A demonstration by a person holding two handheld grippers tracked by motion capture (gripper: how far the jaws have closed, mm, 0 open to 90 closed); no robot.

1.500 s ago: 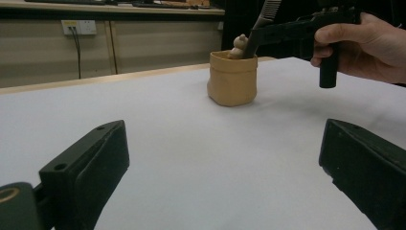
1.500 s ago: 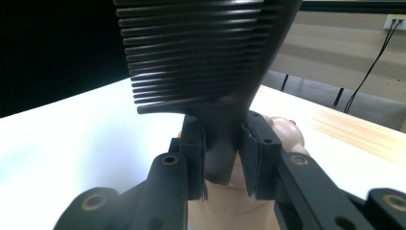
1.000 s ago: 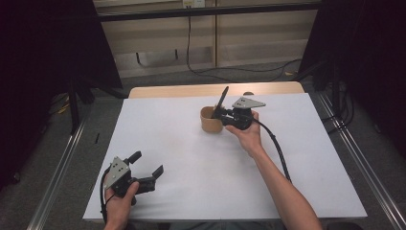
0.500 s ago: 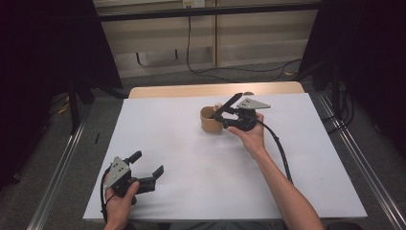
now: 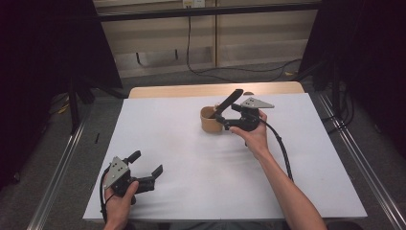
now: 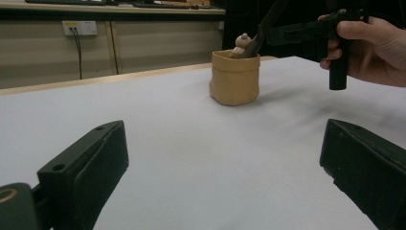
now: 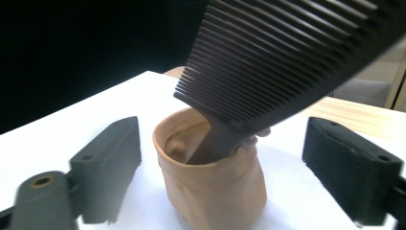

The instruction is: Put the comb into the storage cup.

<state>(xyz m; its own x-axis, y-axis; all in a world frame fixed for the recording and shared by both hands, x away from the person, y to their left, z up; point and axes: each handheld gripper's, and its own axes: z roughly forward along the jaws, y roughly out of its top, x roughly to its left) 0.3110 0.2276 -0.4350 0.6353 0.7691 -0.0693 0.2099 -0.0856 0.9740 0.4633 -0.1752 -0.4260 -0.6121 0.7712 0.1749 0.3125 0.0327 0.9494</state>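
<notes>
A tan soft pot (image 5: 210,122) stands on the white table (image 5: 191,167), a little behind its middle. A black comb (image 5: 229,103) stands in the pot and leans out over its right rim. The comb's teeth (image 7: 287,62) hang above my right gripper (image 7: 222,143), which is open with a jaw on either side of the pot (image 7: 215,187), touching neither pot nor comb. In the high view this right gripper (image 5: 225,117) sits just right of the pot. My left gripper (image 5: 146,163) rests open and holding nothing at the near left. A small beige lump (image 6: 241,43) pokes from the pot (image 6: 234,79).
The table has a wooden strip (image 5: 215,90) along its far edge. Metal rails (image 5: 57,177) run down both sides on the floor. A cable (image 5: 282,148) trails from the right gripper along the forearm. Open white surface lies between the two grippers.
The comb has tipped from nearly upright to a lower lean toward the right, over the right gripper. The right gripper shifted slightly. The left gripper has not moved.
</notes>
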